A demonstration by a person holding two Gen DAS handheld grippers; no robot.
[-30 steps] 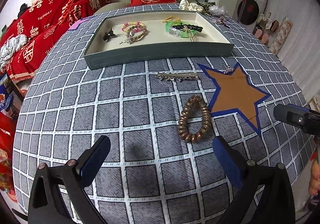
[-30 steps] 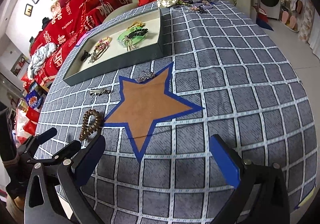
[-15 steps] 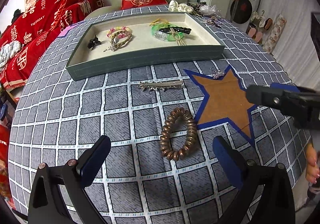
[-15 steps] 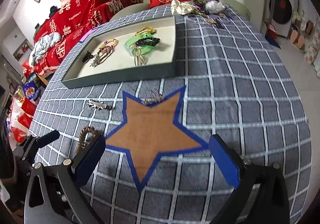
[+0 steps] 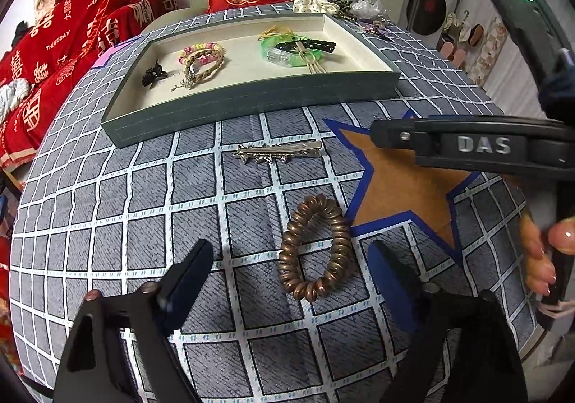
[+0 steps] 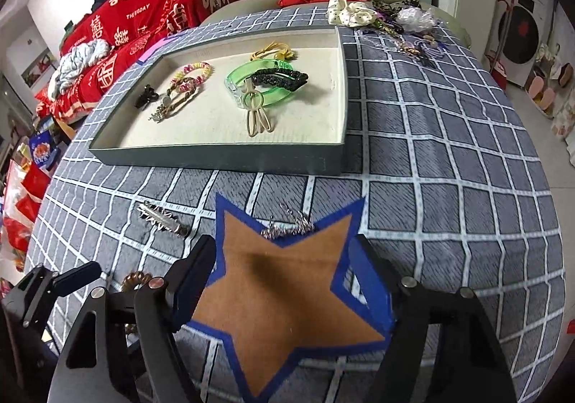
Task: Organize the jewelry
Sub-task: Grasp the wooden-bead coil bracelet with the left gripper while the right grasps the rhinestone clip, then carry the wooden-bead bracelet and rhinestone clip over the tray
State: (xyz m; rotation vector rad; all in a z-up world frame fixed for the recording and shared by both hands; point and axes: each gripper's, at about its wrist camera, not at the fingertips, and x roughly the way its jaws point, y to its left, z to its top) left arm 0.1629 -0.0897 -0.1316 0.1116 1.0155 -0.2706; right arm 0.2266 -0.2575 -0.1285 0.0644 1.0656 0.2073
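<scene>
- The left gripper (image 5: 291, 270) hangs low over the table (image 5: 107, 216) near its front edge, with its claw wide and nothing held.
- A copper spiral hair tie (image 5: 315, 248) lies flat on the checked cloth between the two blue pads of the left gripper, a little ahead of them; I cannot tell if a pad touches it.
- The right side of the hair tie is just beside the blue border of the brown star (image 5: 399, 184), a flat patch on the cloth.
- A silver hair clip (image 5: 277, 152) lies on the cloth between the hair tie and the front wall of the tray (image 5: 251, 105).
- The right gripper (image 6: 284, 277) is above the star, its claw also wide and empty.
- A small silver ornament (image 6: 287, 227) lies on the far notch of the star, just ahead of the right gripper's pads.
- The tray stands in the far half of the table. Inside it, toward the left side, there are a small black clip (image 6: 146, 96) and braided bracelets (image 6: 187, 84).
- Toward the right side of the tray there is a green bangle (image 6: 267, 87) with a black hair clip (image 6: 280, 77) lying across it, and a yellow cord (image 6: 275, 53) behind them.
- At the far right corner of the table there is a pile of more accessories (image 6: 388, 18), well apart from both grippers.
</scene>
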